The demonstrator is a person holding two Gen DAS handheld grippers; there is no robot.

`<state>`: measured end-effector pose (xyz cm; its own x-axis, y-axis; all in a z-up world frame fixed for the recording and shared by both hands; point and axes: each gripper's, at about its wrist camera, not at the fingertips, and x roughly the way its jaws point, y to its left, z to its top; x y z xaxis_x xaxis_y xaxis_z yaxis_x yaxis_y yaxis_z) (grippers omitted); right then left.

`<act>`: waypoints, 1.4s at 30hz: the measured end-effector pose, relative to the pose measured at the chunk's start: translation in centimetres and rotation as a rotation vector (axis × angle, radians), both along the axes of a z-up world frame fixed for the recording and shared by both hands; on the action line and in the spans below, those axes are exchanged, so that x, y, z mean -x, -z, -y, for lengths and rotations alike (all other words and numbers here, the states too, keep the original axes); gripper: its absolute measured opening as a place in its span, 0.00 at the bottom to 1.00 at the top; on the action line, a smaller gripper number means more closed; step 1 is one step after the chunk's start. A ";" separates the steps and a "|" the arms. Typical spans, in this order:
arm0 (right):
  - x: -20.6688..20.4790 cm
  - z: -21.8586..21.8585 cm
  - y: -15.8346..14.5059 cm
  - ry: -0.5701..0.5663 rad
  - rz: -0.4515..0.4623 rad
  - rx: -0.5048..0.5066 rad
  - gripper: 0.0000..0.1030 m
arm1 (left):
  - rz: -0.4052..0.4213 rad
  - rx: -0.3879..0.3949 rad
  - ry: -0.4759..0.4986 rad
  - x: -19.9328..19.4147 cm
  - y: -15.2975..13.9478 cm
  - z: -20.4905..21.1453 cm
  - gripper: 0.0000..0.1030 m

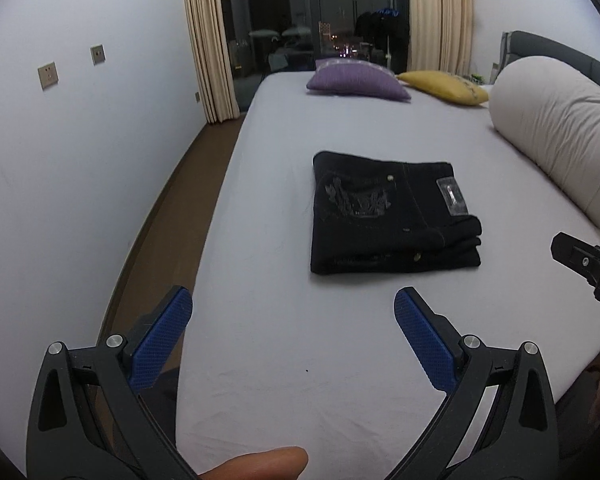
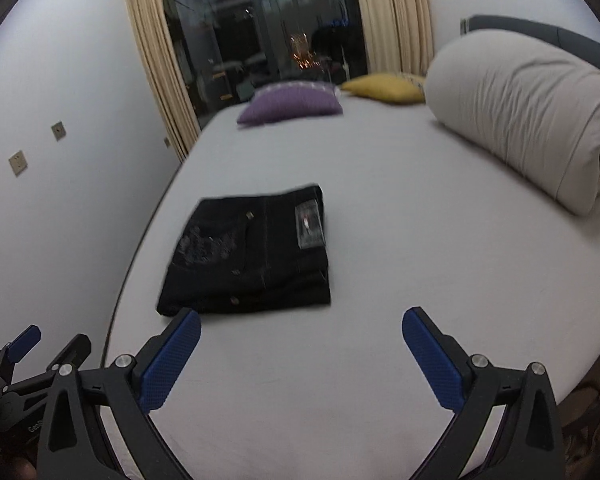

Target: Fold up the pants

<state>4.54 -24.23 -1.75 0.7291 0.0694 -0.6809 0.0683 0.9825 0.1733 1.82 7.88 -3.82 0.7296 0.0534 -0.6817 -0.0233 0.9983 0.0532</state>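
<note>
So nearest to us, the left gripper [image 1: 294, 340] is spread wide with nothing in it, hovering over the bare sheet at the near end of the bed [image 1: 260, 380]. Same story for the right gripper [image 2: 302, 354]: fingers apart, empty, just short of the near edge of the pants [image 1: 392, 216]. The pants themselves sit mid-bed, a bit left of centre, folded into a compact dark rectangle with the pocket and label on top, and neither gripper touches them. We'd call the folding basically done. At most, the next move is squaring up the slightly uneven layers on the right edge, otherwise just backing off. Farther right lies a rolled duvet [image 2: 524, 120], with a purple cushion [image 1: 358, 80] and a yellow one [image 1: 444, 86] at the far end.
</note>
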 end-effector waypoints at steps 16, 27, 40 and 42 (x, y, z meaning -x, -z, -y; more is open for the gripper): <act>0.2 -1.4 0.4 0.002 0.017 0.096 1.00 | -0.101 0.030 0.017 -4.3 3.0 -0.2 1.00; 0.2 -1.4 0.5 0.001 0.016 0.097 1.00 | -0.109 0.034 0.022 -4.2 3.2 -0.1 1.00; 0.3 -1.5 0.7 -0.001 0.016 0.101 1.00 | -0.112 0.035 0.028 -4.1 3.2 0.0 1.00; 0.3 -1.5 0.7 0.000 0.016 0.102 1.00 | -0.112 0.035 0.027 -4.1 3.2 0.0 1.00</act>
<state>4.21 -22.70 -2.49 0.7399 0.0008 -0.6727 0.0659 0.9951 0.0736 5.92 7.86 -6.99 0.6497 0.0089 -0.7601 0.0081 0.9998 0.0187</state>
